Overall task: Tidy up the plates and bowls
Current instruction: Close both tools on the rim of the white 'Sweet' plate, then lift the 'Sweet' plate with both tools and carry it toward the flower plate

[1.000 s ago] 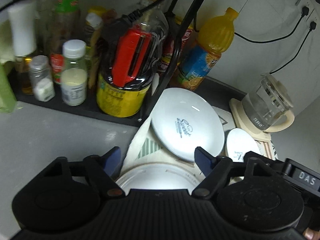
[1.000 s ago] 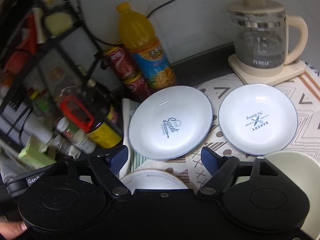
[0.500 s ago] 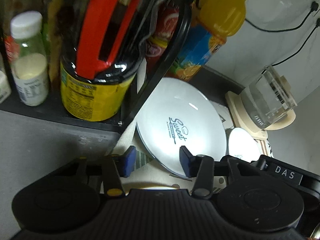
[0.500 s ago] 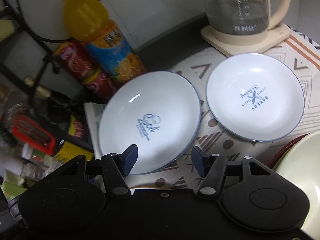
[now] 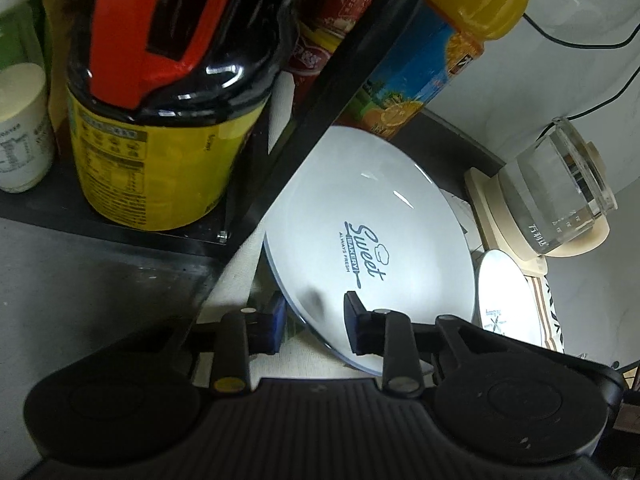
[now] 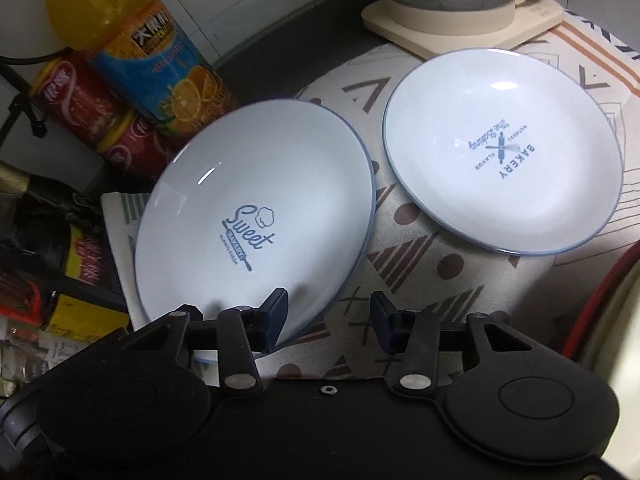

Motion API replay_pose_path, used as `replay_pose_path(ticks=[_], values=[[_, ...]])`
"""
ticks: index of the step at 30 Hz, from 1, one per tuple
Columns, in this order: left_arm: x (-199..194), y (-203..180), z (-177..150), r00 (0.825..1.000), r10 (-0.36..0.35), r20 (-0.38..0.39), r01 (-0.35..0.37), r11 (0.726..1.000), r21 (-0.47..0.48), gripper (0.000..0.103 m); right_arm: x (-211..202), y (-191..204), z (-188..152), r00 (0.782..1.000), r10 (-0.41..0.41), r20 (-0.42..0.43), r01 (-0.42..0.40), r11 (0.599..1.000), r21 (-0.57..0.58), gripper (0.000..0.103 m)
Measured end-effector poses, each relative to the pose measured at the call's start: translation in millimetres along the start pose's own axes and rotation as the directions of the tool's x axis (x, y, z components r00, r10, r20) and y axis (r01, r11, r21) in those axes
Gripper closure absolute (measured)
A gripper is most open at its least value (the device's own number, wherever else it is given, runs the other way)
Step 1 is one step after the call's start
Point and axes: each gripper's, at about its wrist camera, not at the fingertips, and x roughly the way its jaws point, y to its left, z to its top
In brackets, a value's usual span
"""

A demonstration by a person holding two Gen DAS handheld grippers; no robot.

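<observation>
patterned cloth (image 6: 420, 264) covers the surface, with a dark shelf rack (image 5: 352, 52) of bottles and jars on the left and a glass kettle (image 5: 560, 196) on its cream base at the far right. an orange juice bottle (image 6: 148, 64) and red cans (image 6: 80, 108) stand at the back by the wall. two white plates with blue rims lie on the cloth: the "sweet" plate (image 5: 372, 236) on the left, the "bakery" plate (image 6: 504, 152) just beside it on the right, apart by a narrow gap. the left claw (image 5: 314, 326) straddles the near left rim of the "sweet" plate, one finger (image 5: 354, 328) over the plate's face and the other outside the rim; whether it already pinches the plate cannot be told. the right claw (image 6: 330, 318) stands open at the near right rim of the same plate, its left finger over the plate and its right finger above the cloth
</observation>
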Motion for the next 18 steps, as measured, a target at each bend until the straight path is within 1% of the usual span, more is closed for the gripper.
replay_pose_path(ticks=[1, 3, 6, 9, 11, 12, 15, 18], values=[[3, 0, 0, 1.000, 0.000, -0.001, 0.000, 1.000, 0.000, 0.076, 3, 0, 0, 1.000, 0.002, -0.001, -0.002, 1.000, -0.005, 0.066], [7, 1, -2, 1.000, 0.002, -0.007, -0.002, 1.000, 0.000, 0.078, 9, 0, 1, 1.000, 0.004, -0.009, -0.004, 1.000, -0.007, 0.069], [14, 1, -3, 1.000, 0.002, -0.013, -0.002, 1.000, -0.010, 0.079, 15, 0, 4, 1.000, 0.002, -0.010, -0.002, 1.000, 0.016, 0.070], [19, 2, -3, 1.000, 0.009, -0.013, -0.009, 1.000, -0.012, 0.084, 17, 5, 6, 1.000, 0.001, 0.003, -0.001, 1.000, -0.012, 0.071], [21, 1, -2, 1.000, 0.015, -0.006, -0.016, 1.000, -0.010, 0.087, 18, 6, 8, 1.000, 0.001, 0.011, -0.001, 1.000, -0.028, 0.074], [22, 0, -2, 1.000, 0.020, -0.004, -0.020, 1.000, -0.010, 0.088, 18, 6, 8, 1.000, -0.011, 0.018, 0.012, 0.999, -0.032, 0.080], [23, -3, -1, 1.000, 0.030, -0.002, -0.030, 1.000, -0.008, 0.088, 17, 2, 9, 0.999, -0.007, 0.038, 0.008, 1.000, -0.023, 0.083], [20, -5, 0, 1.000, 0.031, 0.007, -0.031, 1.000, -0.006, 0.088, 9, 4, 8, 0.998, -0.002, 0.062, 0.005, 0.999, -0.049, 0.087]])
